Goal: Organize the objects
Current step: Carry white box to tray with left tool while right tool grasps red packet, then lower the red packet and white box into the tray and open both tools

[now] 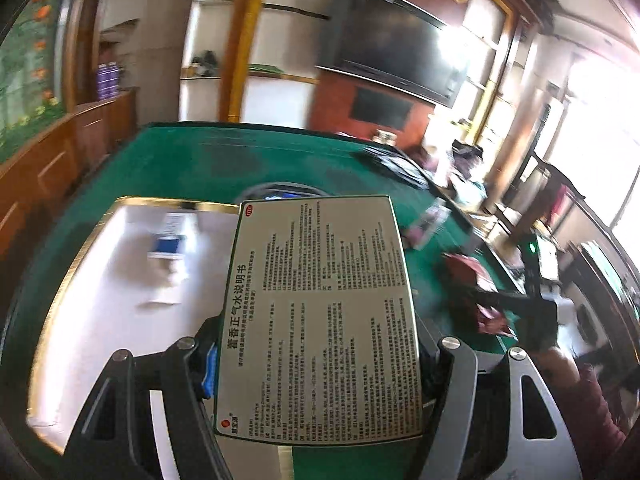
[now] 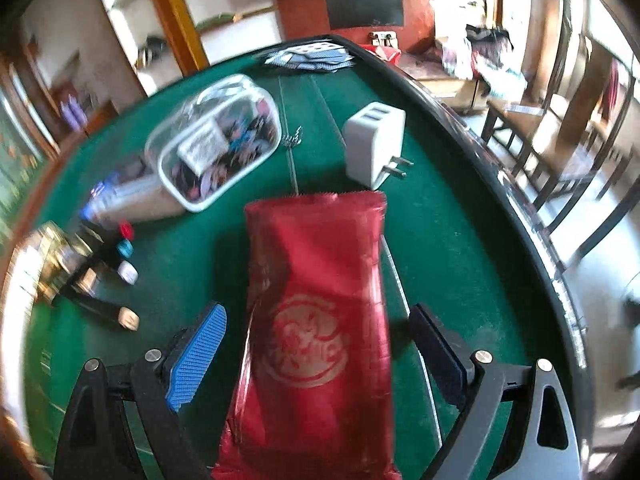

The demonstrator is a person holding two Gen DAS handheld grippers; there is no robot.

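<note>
- Left gripper (image 1: 320, 356) is clamped on a box (image 1: 320, 312) covered in small print. Both pads press its sides and it's up off the table.
- Behind the box, toward 10 o'clock, there's a white tray (image 1: 100, 280) with a gold rim on the green table (image 1: 240, 152). A small blue-and-white pack (image 1: 168, 246) sits in it, too blurry to read.
- Out at 3 o'clock in the left view you can spot the other gripper over a red bag (image 1: 476, 280).
- Right gripper (image 2: 320, 344) has its jaws wide. The red bag (image 2: 320, 320) lies flat on the felt between them, and neither the blue pad (image 2: 198, 356) nor the far one touches it.
- Just past the bag's top edge at 1 o'clock is a white plug adapter (image 2: 372, 144), prongs pointing right.
- At 11 o'clock there's a clear tub (image 2: 216, 140) tipped on its side, full of small stuff.
- At 9 o'clock sit a few dice (image 2: 126, 252), red, teal and white, next to some dark bits I can't make out.
- Playing cards (image 2: 310, 58) are scattered at 12 o'clock by the far edge.
</note>
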